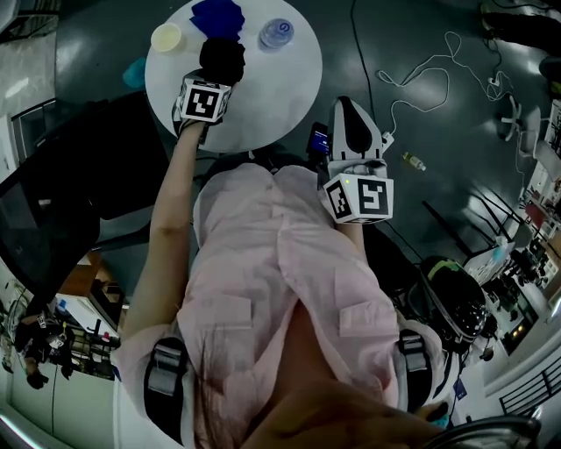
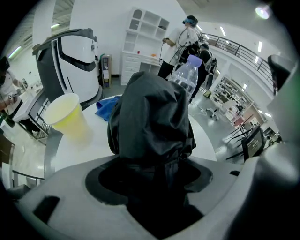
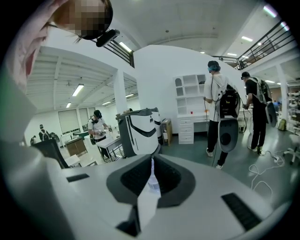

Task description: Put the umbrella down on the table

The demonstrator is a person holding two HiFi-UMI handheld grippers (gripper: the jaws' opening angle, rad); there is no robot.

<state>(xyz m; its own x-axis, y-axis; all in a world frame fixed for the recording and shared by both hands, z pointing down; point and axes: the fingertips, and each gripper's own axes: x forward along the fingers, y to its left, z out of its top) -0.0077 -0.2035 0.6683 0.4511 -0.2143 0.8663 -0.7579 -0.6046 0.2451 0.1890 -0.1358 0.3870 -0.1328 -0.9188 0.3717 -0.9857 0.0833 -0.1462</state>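
A folded black umbrella (image 1: pixel 222 60) (image 2: pixel 150 117) hangs over the round white table (image 1: pixel 272 88) (image 2: pixel 93 145), between a yellow cup and a water bottle. My left gripper (image 1: pixel 213 77) (image 2: pixel 154 173) is shut on its near end. Whether the umbrella touches the tabletop I cannot tell. My right gripper (image 1: pixel 348 114) (image 3: pixel 151 180) is held close to the person's chest, off the table's near right edge. Its jaws are together with nothing between them.
On the table's far side stand a yellow cup (image 1: pixel 166 37) (image 2: pixel 68 117), a blue cloth (image 1: pixel 217 16) (image 2: pixel 105 107) and a clear bottle (image 1: pixel 275 33) (image 2: pixel 185 77). A black chair (image 1: pixel 70 202) sits left. White cables (image 1: pixel 429 70) lie on the floor. People (image 3: pixel 218 108) stand beyond.
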